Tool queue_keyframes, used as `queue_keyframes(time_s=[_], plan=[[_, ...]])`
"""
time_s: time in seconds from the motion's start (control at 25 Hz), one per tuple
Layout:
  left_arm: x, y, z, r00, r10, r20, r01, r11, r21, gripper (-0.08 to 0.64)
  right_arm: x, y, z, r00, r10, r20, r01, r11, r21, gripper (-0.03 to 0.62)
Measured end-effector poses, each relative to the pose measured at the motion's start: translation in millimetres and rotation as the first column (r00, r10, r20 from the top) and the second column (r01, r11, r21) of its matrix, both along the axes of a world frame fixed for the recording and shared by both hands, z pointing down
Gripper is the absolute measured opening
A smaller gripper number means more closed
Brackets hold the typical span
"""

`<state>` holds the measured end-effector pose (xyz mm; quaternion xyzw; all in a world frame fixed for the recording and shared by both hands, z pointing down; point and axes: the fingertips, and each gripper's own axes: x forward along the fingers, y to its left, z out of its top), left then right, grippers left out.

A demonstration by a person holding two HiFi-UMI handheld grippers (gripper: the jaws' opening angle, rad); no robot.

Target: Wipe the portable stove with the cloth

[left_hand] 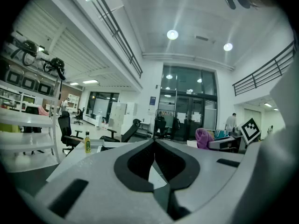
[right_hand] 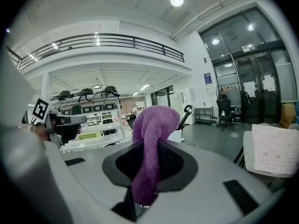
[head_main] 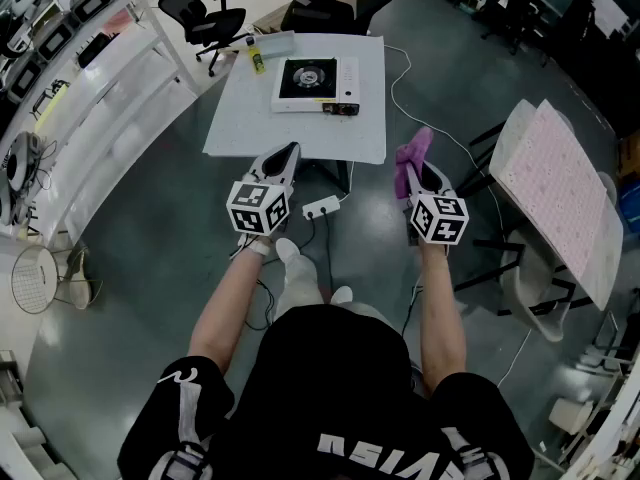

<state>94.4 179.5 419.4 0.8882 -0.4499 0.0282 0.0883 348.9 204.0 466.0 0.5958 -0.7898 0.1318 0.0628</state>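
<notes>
our left gripper empty, right gripper on the cloth
we see left jaws together, right jaws clamped on it; the stove sits on the table ahead, apart from both

Bare tabletop before the stove, bottle at its left, chairs behind

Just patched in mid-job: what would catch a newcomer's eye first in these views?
The purple cloth, clamped in the right gripper and standing up out of it, at the head view's right. Ahead, the portable stove sits on the white table, a yellow bottle to its left. The left gripper is shut, holding nothing.
</notes>
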Motion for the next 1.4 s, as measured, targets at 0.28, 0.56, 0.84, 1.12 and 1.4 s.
queue_keyframes(time_s=[0.28,0.56,0.84,1.12,1.4], plan=[[2,-10,7,1.0,0.001,-0.008,-0.001,1.0,-0.01,0.009,-1,-8,4,1.0,-0.002,-0.006,0.002,1.0,-0.007,0.077],[-3,-39,18,1.0,0.005,-0.024,-0.006,0.999,-0.031,0.009,-3,-36,11,1.0,0.017,-0.013,-0.017,1.0,-0.022,0.077],[-16,-100,28,0.999,0.027,-0.025,-0.029,0.998,-0.055,0.009,-18,-96,15,0.999,0.035,-0.018,-0.036,0.999,-0.038,0.077],[-35,-190,23,0.997,0.068,-0.029,-0.07,0.996,-0.06,0.009,-42,-180,8,0.998,0.062,-0.021,-0.063,0.997,-0.041,0.077],[-63,-256,23,0.995,0.093,-0.033,-0.095,0.993,-0.07,0.009,-71,-241,6,0.996,0.084,-0.026,-0.085,0.995,-0.047,0.077]])
